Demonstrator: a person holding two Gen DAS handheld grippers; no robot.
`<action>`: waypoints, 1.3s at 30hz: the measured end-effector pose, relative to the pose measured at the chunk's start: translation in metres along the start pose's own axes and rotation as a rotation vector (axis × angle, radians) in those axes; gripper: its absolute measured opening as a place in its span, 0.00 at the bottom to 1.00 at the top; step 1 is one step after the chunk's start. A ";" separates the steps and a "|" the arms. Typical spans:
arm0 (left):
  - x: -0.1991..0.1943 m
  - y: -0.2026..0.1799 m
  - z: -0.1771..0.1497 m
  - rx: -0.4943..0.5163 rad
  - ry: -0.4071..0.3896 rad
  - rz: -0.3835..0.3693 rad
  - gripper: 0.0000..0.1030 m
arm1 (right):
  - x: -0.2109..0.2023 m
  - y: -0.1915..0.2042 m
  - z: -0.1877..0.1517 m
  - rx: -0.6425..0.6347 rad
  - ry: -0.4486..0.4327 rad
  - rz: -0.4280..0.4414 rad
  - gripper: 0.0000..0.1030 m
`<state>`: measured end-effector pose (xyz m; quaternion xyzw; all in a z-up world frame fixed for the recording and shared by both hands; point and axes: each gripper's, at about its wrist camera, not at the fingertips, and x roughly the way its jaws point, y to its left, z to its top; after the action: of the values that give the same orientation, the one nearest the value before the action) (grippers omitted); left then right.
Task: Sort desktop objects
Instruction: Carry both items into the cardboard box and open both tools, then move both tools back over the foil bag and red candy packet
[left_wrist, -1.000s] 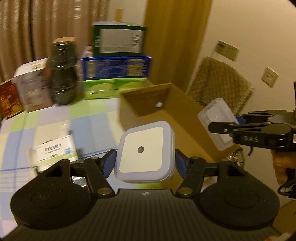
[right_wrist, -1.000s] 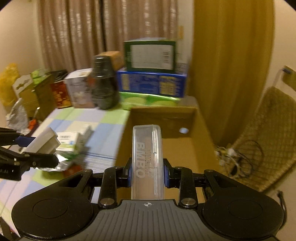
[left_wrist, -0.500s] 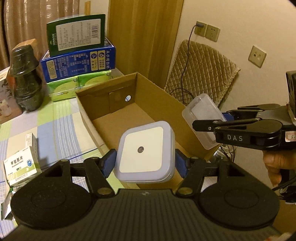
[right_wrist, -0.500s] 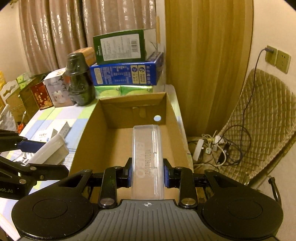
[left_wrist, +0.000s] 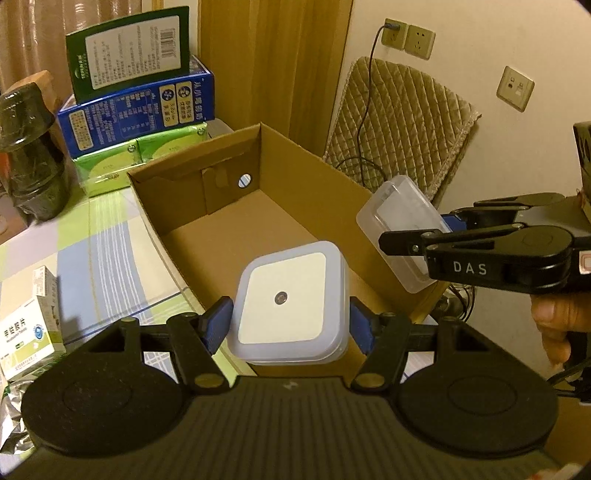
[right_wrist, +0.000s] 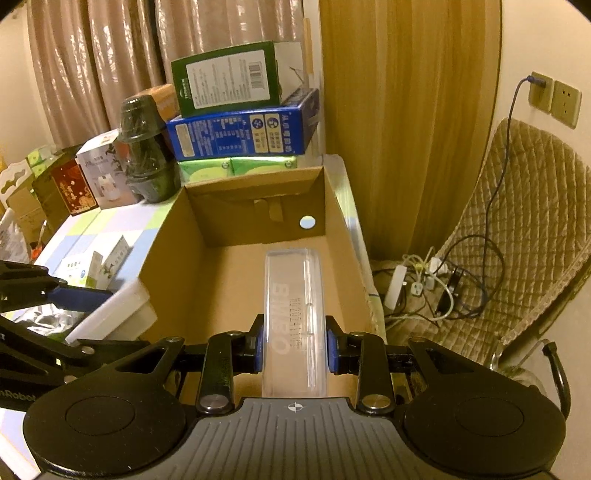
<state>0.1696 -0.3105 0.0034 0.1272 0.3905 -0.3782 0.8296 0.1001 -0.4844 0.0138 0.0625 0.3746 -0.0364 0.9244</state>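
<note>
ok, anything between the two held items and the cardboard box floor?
Nothing visible. The open brown cardboard box shows a bare floor. The left gripper holds the white square night light over its near end; the right gripper holds the clear plastic case above the box interior.

A white square night light (left_wrist: 286, 302) with a dark centre dot and a clear plastic case (right_wrist: 294, 317) with pale lettering are seen. A plain brown cardboard box (left_wrist: 295, 162) is set on a tablecloth (left_wrist: 99, 236) checked in blue, green and white.

White square night light (left_wrist: 286, 301) and clear plastic case (right_wrist: 294, 314), seemingly empty, held above open cardboard box (right_wrist: 236, 273).
</note>
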 end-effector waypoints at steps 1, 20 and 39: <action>0.003 0.000 0.000 0.001 0.003 -0.002 0.60 | 0.002 -0.001 -0.001 0.002 0.003 0.001 0.27; -0.017 0.025 -0.007 -0.044 -0.048 0.034 0.69 | 0.022 0.005 0.002 0.035 0.000 0.048 0.35; -0.122 0.094 -0.103 -0.189 -0.086 0.188 0.77 | -0.035 0.081 -0.008 -0.057 -0.083 0.158 0.61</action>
<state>0.1311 -0.1297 0.0182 0.0682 0.3746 -0.2655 0.8857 0.0789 -0.4025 0.0391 0.0641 0.3306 0.0449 0.9405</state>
